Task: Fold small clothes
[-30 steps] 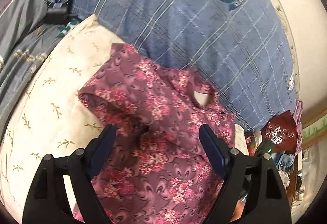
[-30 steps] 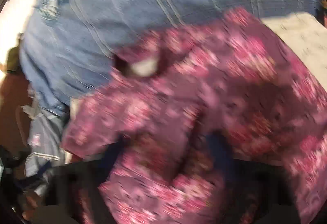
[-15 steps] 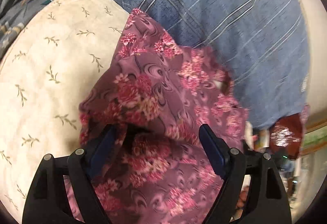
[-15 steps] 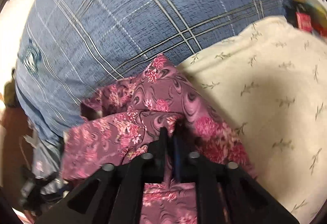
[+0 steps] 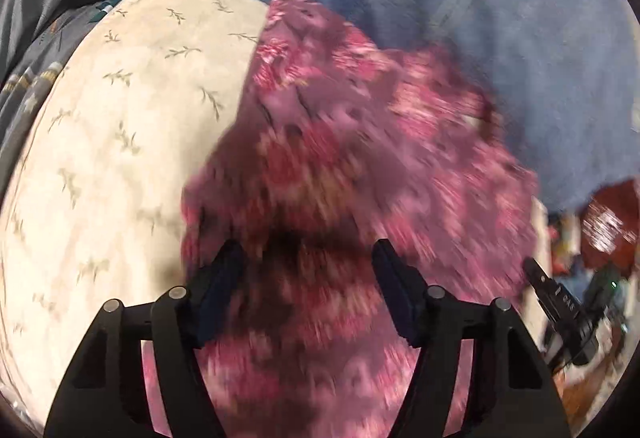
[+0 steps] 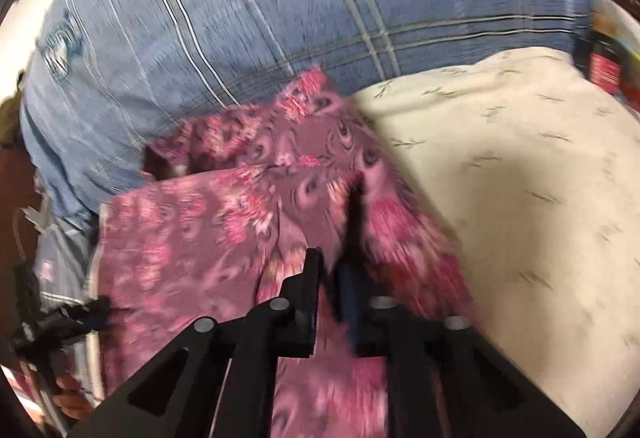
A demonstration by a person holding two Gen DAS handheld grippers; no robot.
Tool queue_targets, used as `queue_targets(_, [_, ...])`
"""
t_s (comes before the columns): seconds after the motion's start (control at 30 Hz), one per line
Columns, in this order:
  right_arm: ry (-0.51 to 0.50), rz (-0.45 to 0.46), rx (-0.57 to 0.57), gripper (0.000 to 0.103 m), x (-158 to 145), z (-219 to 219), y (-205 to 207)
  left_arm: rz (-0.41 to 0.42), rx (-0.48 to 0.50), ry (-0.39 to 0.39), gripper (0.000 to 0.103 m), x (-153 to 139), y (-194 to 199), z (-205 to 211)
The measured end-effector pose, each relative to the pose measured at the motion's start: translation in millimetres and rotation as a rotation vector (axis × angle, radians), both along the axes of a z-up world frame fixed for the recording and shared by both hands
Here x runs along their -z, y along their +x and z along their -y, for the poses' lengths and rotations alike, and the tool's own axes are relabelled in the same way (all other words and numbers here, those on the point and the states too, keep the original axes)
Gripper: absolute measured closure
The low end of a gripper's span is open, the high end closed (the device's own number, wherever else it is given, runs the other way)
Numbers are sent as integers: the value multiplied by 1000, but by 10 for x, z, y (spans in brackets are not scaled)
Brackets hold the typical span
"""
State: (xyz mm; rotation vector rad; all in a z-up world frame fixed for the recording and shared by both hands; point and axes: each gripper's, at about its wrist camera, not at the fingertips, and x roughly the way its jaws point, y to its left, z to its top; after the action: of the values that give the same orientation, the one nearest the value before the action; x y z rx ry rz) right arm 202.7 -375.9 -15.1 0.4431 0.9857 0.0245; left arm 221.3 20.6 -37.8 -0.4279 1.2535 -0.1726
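Note:
A pink and maroon floral garment lies crumpled across a cream pillow and a blue plaid cloth. My left gripper hangs low over the garment's near part. Its jaws are closing and stand wide, with bunched cloth between them and no pad visibly pressing. In the right wrist view the same garment spreads left of the pillow. My right gripper has its jaws nearly together and closing, pinching a raised fold of the garment that stands up just ahead of the tips.
The blue plaid cloth fills the far side. Grey striped fabric lies at the far left of the left view. A black clip-like device and clutter with a red shiny packet sit off the right edge.
The left gripper has sunk closer to the garment and its jaws have narrowed. The right gripper swept across the garment toward the pillow, and a fold now stands between its nearly closed fingers.

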Motion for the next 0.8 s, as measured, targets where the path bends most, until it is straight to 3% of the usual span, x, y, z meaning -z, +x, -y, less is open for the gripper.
queue_targets(0.07, [34, 13, -33, 75, -198, 90, -291, 35, 34, 15, 36, -178, -249, -95])
queue_targets(0.13, [-33, -3, -82, 49, -349, 143, -668, 54, 70, 26, 35, -325, -575, -266])
queue_targets(0.2, [-118, -45, -139, 43, -356, 183, -1089, 47, 88, 28, 30, -384, -919, -479])
queue_targets(0.3, [-163, -110, -154, 43, -220, 346, -1658, -10, 102, 66, 24, -263, -1323, -707])
queue_targets(0.43, [-48, -203, -84, 43, 256, 601, -2386, -116, 104, 81, 24, 80, -1781, -861])
queue_targets(0.53, [24, -187, -70, 43, 438, 558, -2770, -180, 111, 38, 24, 343, -2092, -915])
queue_targets(0.67, [44, -194, -126, 43, 479, 363, -3010, -164, 135, 23, 21, 356, -2297, -890])
queue_targets(0.8, [1, -211, -201, 43, 531, 164, -3071, -213, 155, -8, 21, 464, -2406, -871])
